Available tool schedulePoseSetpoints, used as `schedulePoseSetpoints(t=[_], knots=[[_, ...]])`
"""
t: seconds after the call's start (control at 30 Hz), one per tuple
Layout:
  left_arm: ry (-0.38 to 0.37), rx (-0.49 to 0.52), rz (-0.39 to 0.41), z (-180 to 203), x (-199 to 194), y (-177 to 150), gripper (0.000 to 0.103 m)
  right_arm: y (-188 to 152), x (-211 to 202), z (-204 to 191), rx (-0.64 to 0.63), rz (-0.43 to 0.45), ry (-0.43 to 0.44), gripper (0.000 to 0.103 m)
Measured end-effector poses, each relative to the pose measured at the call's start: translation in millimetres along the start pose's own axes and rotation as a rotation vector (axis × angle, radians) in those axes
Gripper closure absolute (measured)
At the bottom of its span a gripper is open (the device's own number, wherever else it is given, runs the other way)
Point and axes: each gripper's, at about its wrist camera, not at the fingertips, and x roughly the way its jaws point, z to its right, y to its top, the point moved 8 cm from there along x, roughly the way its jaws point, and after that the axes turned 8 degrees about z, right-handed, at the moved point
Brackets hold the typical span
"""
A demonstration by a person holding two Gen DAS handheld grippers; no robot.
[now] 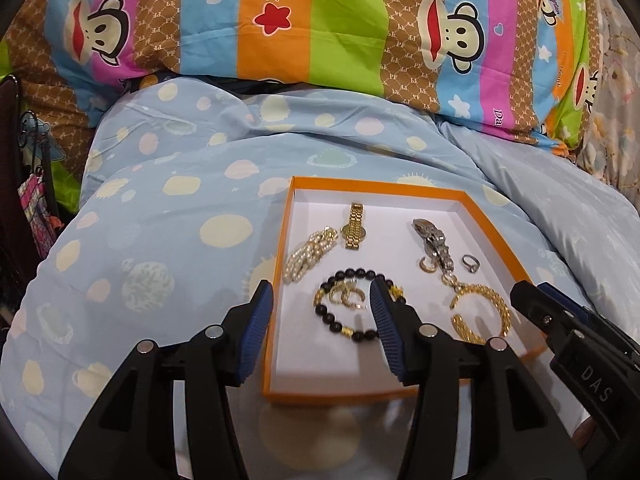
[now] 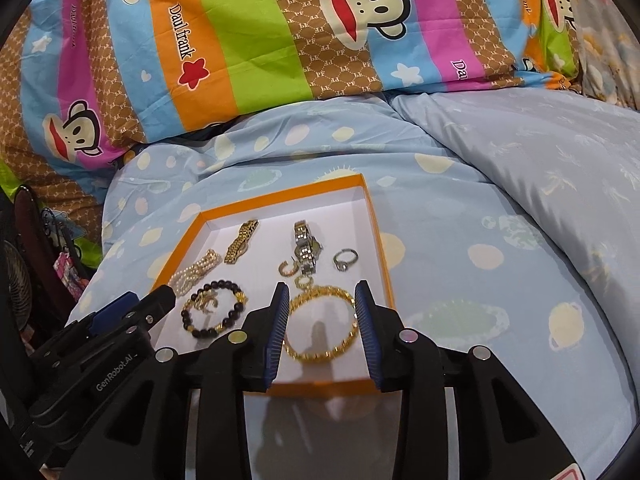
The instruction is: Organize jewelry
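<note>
one orange box point(image 1: 280, 248), two watches, a gold watch point(image 1: 354, 226) and a silver watch point(image 1: 434, 242), one pearl bracelet point(image 1: 308, 254), one black bead bracelet point(image 1: 352, 308), one gold chain bracelet point(image 1: 484, 312), one ring point(image 1: 470, 263), one small gold hoop point(image 1: 428, 265), one striped pillow point(image 1: 280, 20)

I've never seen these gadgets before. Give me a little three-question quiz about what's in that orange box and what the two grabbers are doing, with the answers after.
1. True or false: the left hand-held gripper is gripping the black bead bracelet.
2. Which piece shows between the open fingers of the right hand-held gripper? A) pearl strand B) gold chain bracelet C) silver ring
3. Fill in: the orange box sits on a light blue ____.

Key: 1 false, it is open and holds nothing. 2 B. 3 spotted quilt.
</note>
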Motion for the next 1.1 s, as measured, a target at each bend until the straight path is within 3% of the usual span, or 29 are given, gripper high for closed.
schedulePoseSetpoints(t=[0.5,0.63,1.1], knots=[[0.018,0.025,-0.013,7.7,-50.1,-31.8,0.049,-31.6,-52.5,1.7,-0.032,0.001,-0.012,0.061],[0.021,0.032,-0.023,9.4,-57.4,-38.0,0.049,-36.7,-64.2,1.5,-0.041,0.011,-0.022,0.053],[0.044,0.055,-0.031,12.9,-83.6,-55.1,0.045,-54.0,-86.1,-2.7,-0.088,-0.002,-0.045,0.047]])
